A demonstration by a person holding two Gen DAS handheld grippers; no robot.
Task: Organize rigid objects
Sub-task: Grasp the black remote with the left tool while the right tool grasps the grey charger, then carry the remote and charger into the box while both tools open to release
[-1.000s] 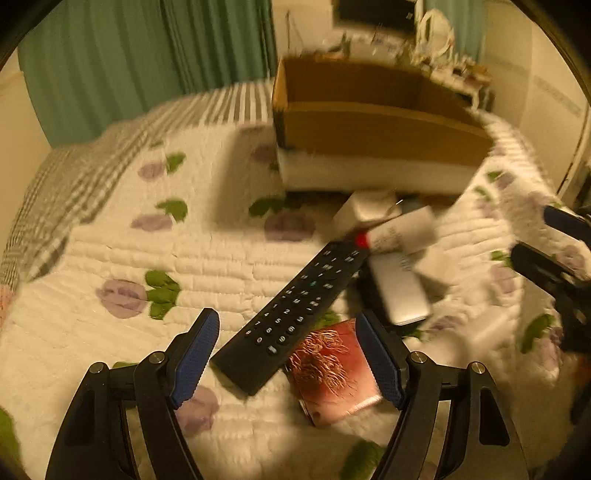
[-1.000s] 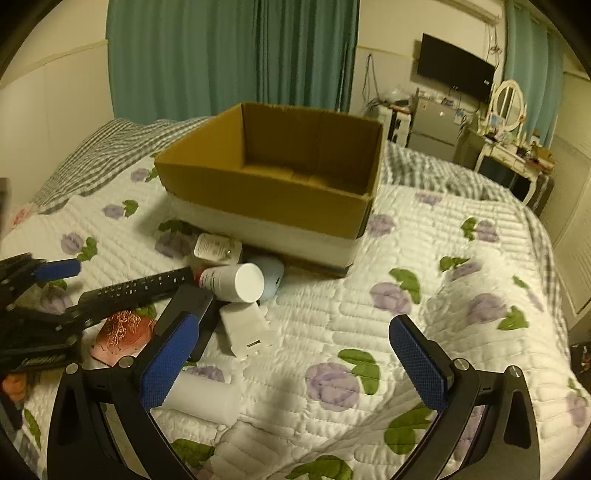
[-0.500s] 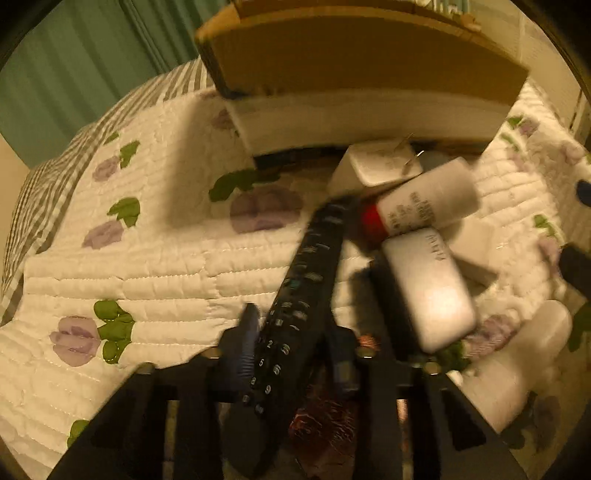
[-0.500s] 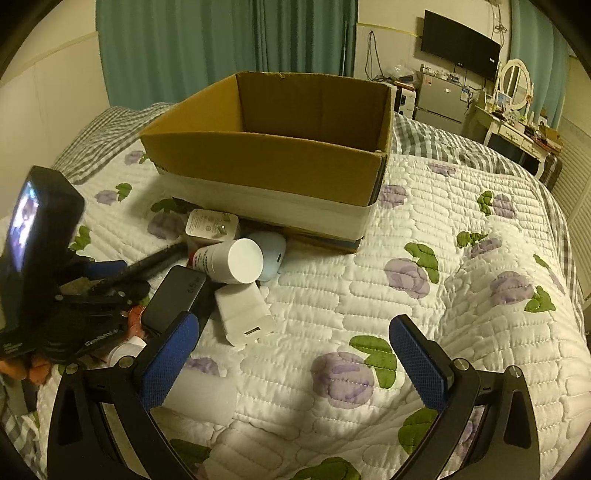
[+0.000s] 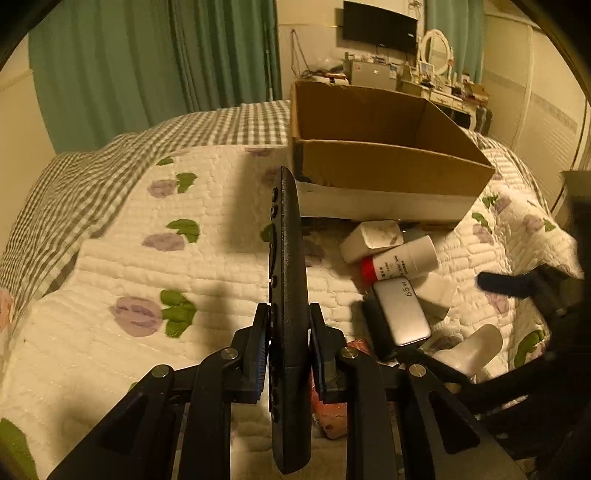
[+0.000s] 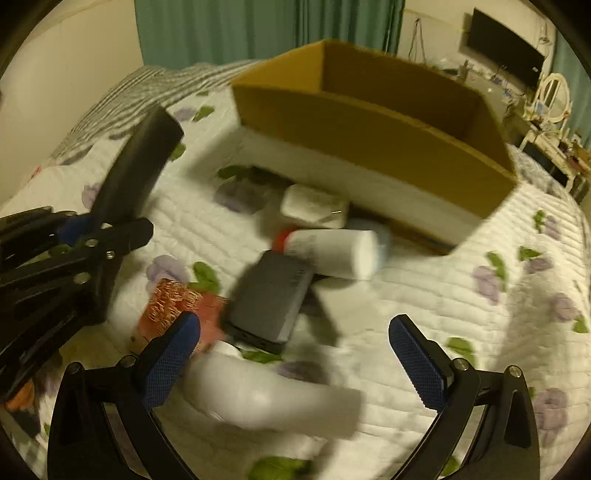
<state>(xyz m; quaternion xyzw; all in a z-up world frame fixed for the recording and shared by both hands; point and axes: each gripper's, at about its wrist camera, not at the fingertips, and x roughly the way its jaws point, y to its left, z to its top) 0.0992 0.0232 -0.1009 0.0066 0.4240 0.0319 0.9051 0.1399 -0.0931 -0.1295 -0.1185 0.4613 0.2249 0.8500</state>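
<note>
My left gripper [image 5: 288, 325] is shut on a black remote control [image 5: 288, 258], held edge-up above the quilt and pointing at the open cardboard box [image 5: 388, 166]. The remote [image 6: 136, 166] and the left gripper [image 6: 85, 236] also show in the right wrist view. My right gripper [image 6: 295, 339] is open and empty, low over a pile: a white bottle [image 6: 273, 398] between its fingers, a grey power bank [image 6: 269, 299], a white tube with a red cap [image 6: 332, 251], a white charger [image 6: 314, 203] and a pink case [image 6: 177, 306].
The cardboard box [image 6: 369, 129] stands on a white quilted bedspread with purple flowers [image 5: 147, 258]. Green curtains [image 5: 147, 66] hang behind the bed. A dresser with a mirror [image 5: 436, 62] and a TV [image 5: 380, 26] are at the back right.
My left gripper closed on the remote and lifted it off the quilt, turning it on edge. My right gripper moved down and forward over the pile, still open.
</note>
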